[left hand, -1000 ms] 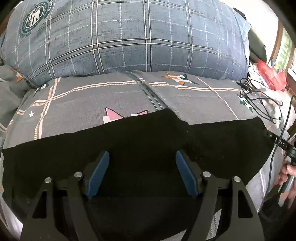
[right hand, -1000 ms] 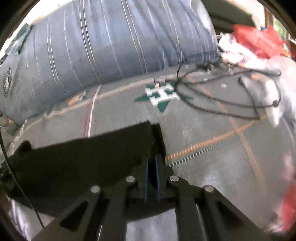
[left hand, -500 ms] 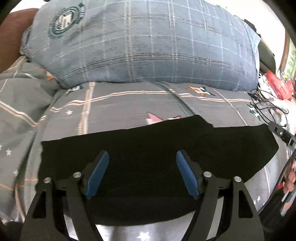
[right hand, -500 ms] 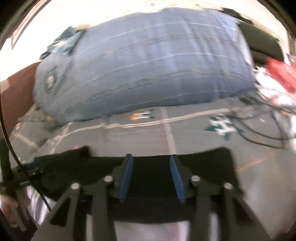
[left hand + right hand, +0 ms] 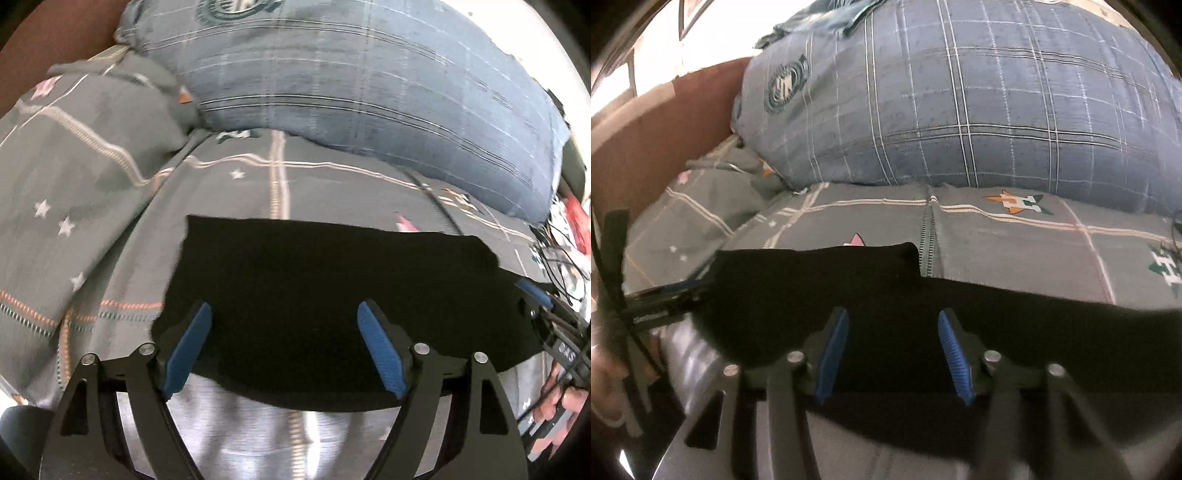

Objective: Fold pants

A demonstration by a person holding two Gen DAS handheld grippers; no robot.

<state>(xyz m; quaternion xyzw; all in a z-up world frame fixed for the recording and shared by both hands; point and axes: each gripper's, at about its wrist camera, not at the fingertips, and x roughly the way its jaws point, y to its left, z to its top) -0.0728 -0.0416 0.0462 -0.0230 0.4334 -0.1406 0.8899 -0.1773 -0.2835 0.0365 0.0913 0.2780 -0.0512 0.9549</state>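
While the left tongs (image 5: 284,343) spread wider over the black pants (image 5: 332,288), gripping nothing, the garment lies as a flat band on the bed (image 5: 110,221), apparently part-folded, its left edge free toward nine o'clock. From the right, the right tongs (image 5: 892,350) are likewise opening, empty, with the pillow (image 5: 960,92) crowding twelve o'clock.

Count from my side: one pair of black pants (image 5: 332,295), lying flat on the near part of the bed. One grey patterned bedspread (image 5: 332,184) under it. One big blue plaid pillow (image 5: 960,103) at the far side. Two grippers: my left gripper (image 5: 284,347) and my right gripper (image 5: 892,350), two blue pads each, four in all. One tangle of black cables (image 5: 557,258) at far right; can't count strands.
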